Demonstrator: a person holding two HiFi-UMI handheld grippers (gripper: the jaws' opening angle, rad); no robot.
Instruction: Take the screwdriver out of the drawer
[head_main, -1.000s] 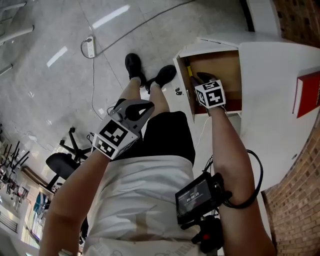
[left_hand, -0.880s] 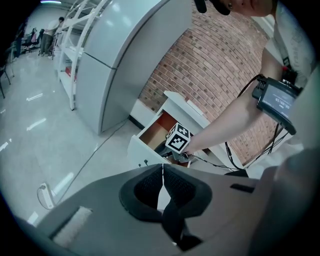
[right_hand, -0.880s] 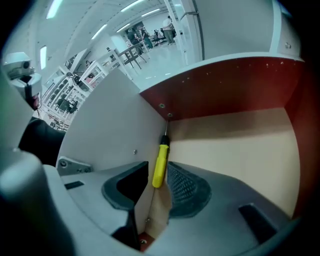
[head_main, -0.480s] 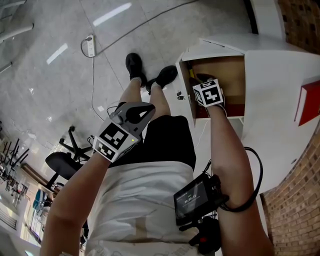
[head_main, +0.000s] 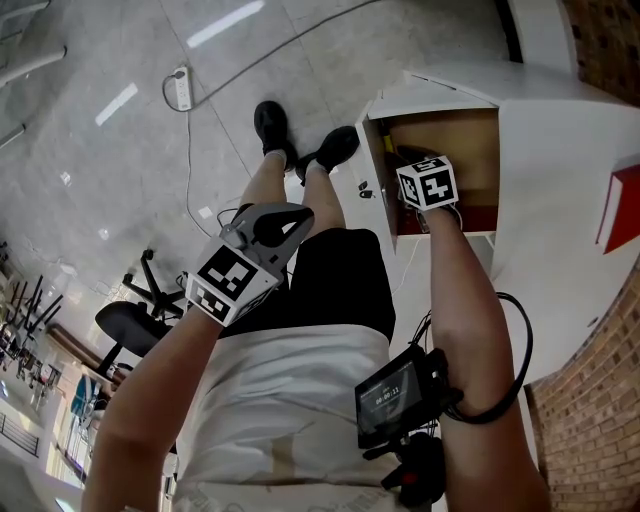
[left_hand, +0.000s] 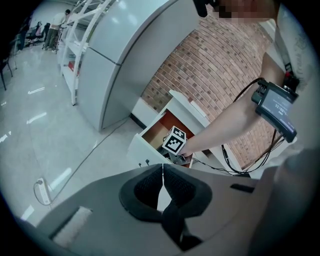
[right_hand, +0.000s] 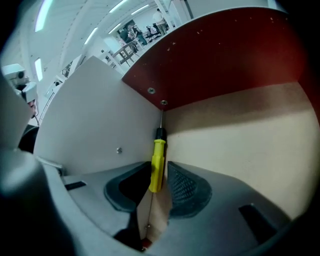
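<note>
Now against a second ago, left: the left gripper hangs over the same spot above the person's thigh, jaws pressed together as before with nothing between them.
Now against a second ago, right: the right gripper is in the open drawer as before, and its marker cube sits about where it was. Its jaws have just been closing in.
Screwdriver: the screwdriver lies in the drawer, along the corner where the pale wall meets the wooden floor. Its thin shaft points away towards the red end wall.
Screwdriver and right jaws: the yellow handle's near end stands between the two jaws, close against one pad. A thin strip of drawer shows beside the other pad, so the grip is not yet tight.
Left arm: the left forearm reaches forward, with its gripper tilted partly down, well apart from the drawer.
Right arm: the right forearm stretches straight into the drawer, with its gripper pointing steeply down.
</note>
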